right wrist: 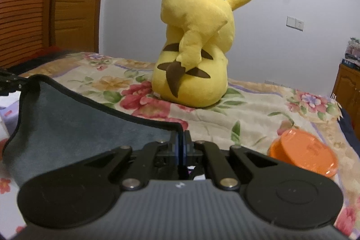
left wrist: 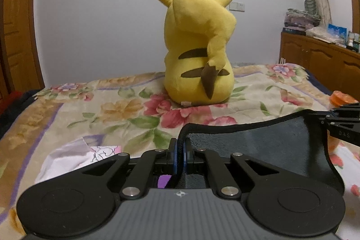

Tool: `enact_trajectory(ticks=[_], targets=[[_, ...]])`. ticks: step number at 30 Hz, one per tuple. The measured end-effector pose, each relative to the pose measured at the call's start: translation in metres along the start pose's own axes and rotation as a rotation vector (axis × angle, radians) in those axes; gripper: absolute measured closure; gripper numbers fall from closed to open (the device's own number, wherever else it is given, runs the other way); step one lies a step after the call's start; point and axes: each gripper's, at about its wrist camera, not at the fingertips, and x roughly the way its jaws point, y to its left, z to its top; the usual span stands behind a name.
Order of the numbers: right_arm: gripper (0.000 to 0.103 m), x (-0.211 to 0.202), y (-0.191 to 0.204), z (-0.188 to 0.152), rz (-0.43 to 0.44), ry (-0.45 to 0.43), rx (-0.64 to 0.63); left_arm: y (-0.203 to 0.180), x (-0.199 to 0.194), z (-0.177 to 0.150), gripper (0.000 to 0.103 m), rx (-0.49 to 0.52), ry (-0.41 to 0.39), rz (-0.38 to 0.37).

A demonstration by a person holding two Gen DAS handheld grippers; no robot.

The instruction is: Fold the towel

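Both jaws clamped on towel (left wrist: 258, 138) corners, left gripper (left wrist: 180, 145) and right gripper (right wrist: 181, 141) holding the hemmed edge taut between them, lifted ready to fold.

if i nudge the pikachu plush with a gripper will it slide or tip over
Probably tip. The plush sits tall on a narrow base, on a soft floral blanket that likely grips it rather than letting it slide. It looks stuffed and light, so a push up high should topple it. Being soft and squashy, it would probably flop, not roll.
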Motion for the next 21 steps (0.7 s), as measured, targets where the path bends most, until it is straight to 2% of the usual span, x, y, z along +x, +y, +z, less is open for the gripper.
enact_trajectory(ticks=[14,19,21], targets=[[0.099,0.045,0.001,-0.030,-0.014,0.098,0.016,0.001,0.054,-0.024,0.094,0.027,0.089,0.041],[0.098,0.049,0.002,-0.037,-0.017,0.120,0.023,0.002,0.059,-0.028,0.090,0.019,0.120,0.040],[0.097,0.049,0.001,-0.037,-0.013,0.126,0.027,0.000,0.058,-0.029,0.082,0.029,0.122,0.042]])
